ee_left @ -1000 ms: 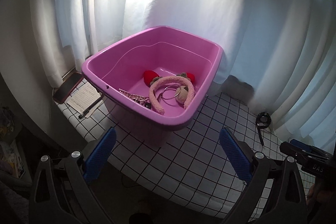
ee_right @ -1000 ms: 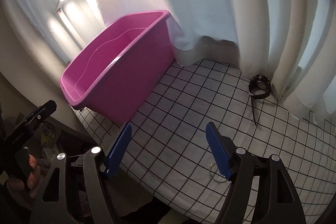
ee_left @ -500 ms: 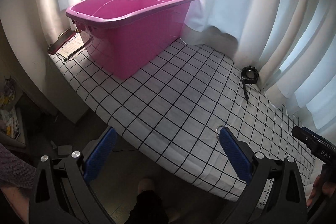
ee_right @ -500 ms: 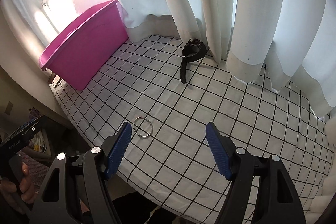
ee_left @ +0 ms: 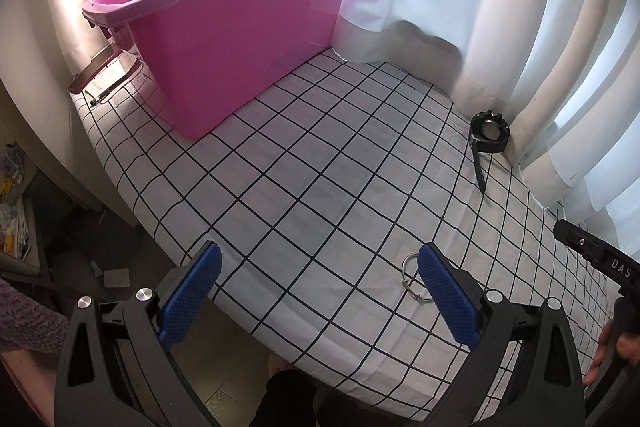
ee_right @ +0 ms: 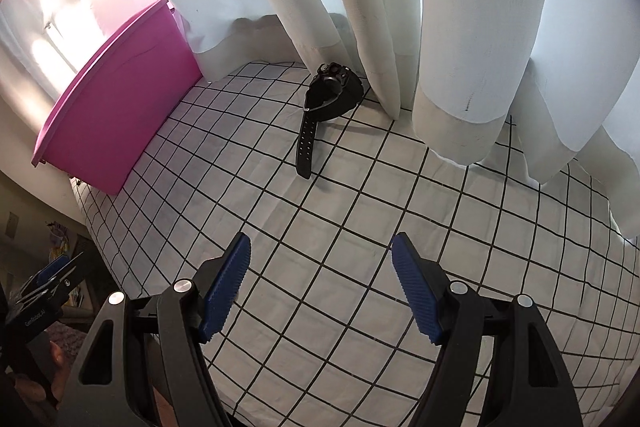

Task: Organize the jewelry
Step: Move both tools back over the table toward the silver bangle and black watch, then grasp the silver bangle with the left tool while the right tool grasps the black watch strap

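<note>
A pink plastic tub (ee_left: 240,39) stands at the far left of the checked tablecloth (ee_left: 320,179); its inside is hidden from here. A thin silver ring (ee_left: 412,279) lies on the cloth near the front edge, partly behind my left gripper's right finger. My left gripper (ee_left: 320,291) hangs open over the front of the cloth with nothing between its blue pads. A black wristwatch (ee_right: 324,99) lies by the curtain, its strap stretched toward me; the black wristwatch (ee_left: 486,139) shows at the right in the left wrist view. My right gripper (ee_right: 320,287) is open and empty, well short of the watch.
White curtains (ee_right: 440,27) hang along the back and right, their hems resting on the cloth. The pink tub (ee_right: 112,115) shows at the left in the right wrist view. A notepad and pen (ee_left: 104,87) lie left of the tub. The table's front edge drops to a dark floor.
Both grippers have swung away from the tub, rightward and lower over the cloth. The tub's contents went out of sight. The ring slid behind the left gripper's right finger; the watch came closer.
</note>
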{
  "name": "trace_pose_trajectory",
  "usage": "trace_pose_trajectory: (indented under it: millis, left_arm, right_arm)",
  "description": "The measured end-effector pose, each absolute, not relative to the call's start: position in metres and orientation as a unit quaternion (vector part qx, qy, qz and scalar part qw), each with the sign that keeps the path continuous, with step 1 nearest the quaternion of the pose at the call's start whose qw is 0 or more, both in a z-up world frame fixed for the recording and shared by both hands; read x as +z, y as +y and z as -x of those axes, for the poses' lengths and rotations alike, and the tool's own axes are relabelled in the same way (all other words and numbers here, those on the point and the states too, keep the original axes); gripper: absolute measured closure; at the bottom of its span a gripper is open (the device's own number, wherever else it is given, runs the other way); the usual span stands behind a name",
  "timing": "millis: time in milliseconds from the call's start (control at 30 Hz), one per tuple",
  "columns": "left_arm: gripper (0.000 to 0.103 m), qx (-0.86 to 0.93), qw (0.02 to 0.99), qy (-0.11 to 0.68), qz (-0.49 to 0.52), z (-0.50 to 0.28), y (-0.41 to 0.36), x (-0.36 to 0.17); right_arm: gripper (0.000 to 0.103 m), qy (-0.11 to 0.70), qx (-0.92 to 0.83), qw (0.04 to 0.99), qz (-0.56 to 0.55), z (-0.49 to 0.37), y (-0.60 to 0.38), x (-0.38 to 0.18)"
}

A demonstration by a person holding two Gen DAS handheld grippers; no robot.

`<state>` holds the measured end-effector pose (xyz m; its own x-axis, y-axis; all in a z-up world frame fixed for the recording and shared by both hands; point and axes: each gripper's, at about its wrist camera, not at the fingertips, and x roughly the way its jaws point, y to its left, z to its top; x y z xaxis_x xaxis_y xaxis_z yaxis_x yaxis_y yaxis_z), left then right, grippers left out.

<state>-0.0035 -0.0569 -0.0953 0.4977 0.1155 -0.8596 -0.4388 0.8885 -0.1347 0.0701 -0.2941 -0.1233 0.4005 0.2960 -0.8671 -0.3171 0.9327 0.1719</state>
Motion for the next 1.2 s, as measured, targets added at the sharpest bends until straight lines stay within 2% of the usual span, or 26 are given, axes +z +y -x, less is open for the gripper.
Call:
trace_pose_trajectory:
  millis: [233,533,1200]
  left_arm:
    - [0.006,0.227,0.812,0.498,0.203,0.006,-0.075,-0.134]
    - [0.006,0.278,0.797,0.482,0.232,0.013,-0.124,-0.154]
    - [0.006,0.318,0.793,0.461,0.239,-0.030,-0.167,-0.195]
  right_arm:
    - [0.033,0.517,0.220,0.825,0.056,-0.118,-0.287,-0.153]
    - [0.033,0.502,0.268,0.819,0.077,-0.168,-0.281,-0.173]
    - [0.033,0.478,0.298,0.820,0.096,-0.197,-0.257,-0.194]
